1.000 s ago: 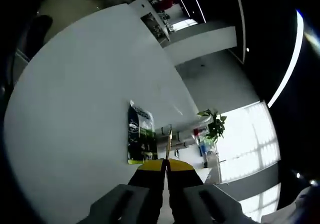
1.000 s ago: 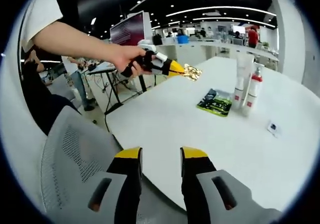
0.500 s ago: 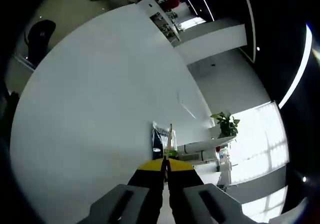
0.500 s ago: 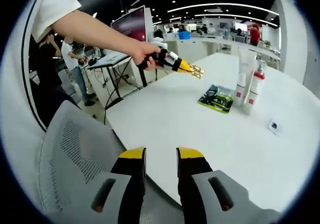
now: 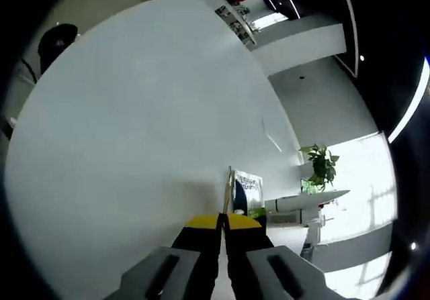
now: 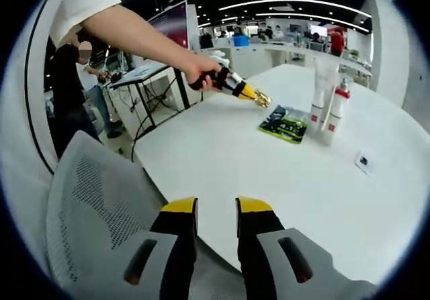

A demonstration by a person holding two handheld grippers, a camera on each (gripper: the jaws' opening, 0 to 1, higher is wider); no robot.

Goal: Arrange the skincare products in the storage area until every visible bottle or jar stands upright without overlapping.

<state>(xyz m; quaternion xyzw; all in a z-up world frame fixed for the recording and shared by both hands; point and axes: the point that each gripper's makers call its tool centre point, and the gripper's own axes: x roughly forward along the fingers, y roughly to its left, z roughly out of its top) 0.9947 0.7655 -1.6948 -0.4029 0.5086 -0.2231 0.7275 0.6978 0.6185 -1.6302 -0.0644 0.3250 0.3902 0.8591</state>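
Left gripper (image 6: 259, 100) holds gold item, possibly jar; tubes (image 6: 323, 98) upright.

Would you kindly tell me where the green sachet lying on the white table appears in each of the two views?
Left gripper view: the green sachet lies just right of the tip of the shut left gripper, low and right of centre.
Right gripper view: the sachet lies flat, upper right of centre, left of the two upright products.
Shared landmark: the white tube beside the sachet, which the left gripper view shows sideways.
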